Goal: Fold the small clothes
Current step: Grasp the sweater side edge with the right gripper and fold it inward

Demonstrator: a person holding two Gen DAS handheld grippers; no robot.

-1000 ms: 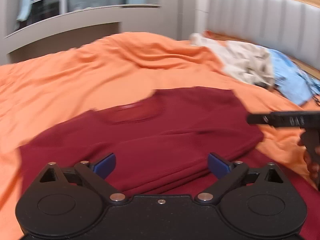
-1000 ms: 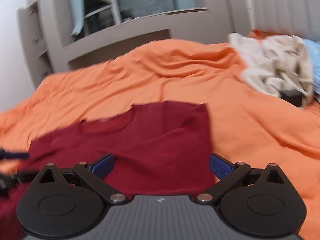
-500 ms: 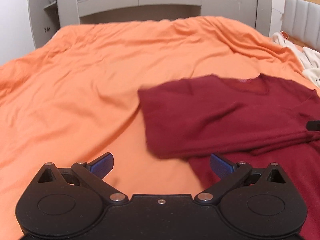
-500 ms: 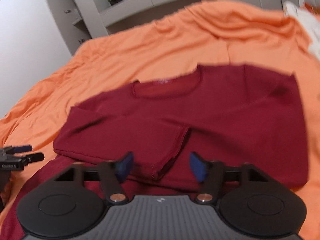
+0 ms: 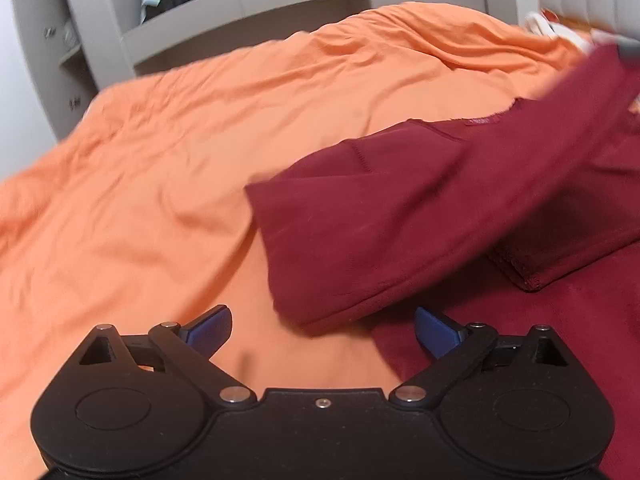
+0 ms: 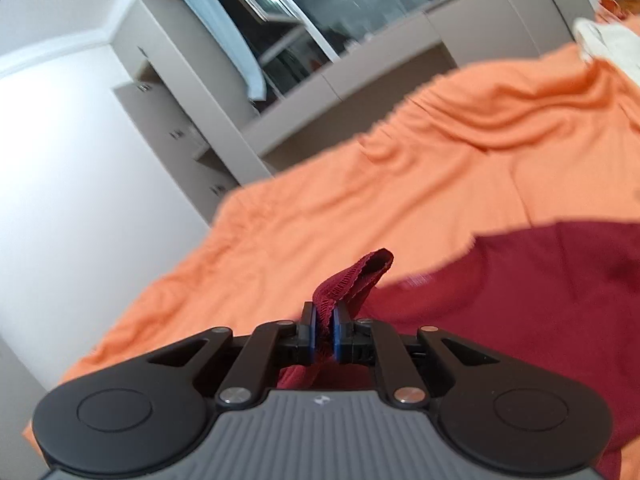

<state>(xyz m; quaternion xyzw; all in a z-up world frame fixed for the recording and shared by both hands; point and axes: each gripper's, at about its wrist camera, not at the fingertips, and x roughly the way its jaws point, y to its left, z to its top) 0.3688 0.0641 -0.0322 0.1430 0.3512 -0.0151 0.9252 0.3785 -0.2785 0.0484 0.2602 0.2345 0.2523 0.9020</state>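
Observation:
A dark red long-sleeved shirt lies on the orange bed sheet, its near side folded over. My right gripper is shut on the shirt's sleeve cuff, which pokes up past the pads. In the left wrist view that sleeve stretches taut from the folded corner up to the upper right. My left gripper hovers low over the sheet with its jaws wide and closing. Nothing sits between its pads; the shirt's folded corner lies just ahead of them.
Grey cabinets and shelves stand behind the bed, with a dark window above. A pale garment lies at the far right of the bed. A white wall is to the left. Bare orange sheet spreads left of the shirt.
My right gripper has closed on the sleeve cuff and lifted it off the shirt, tilting upward. My left gripper has come lower and nearer to the shirt's folded corner.

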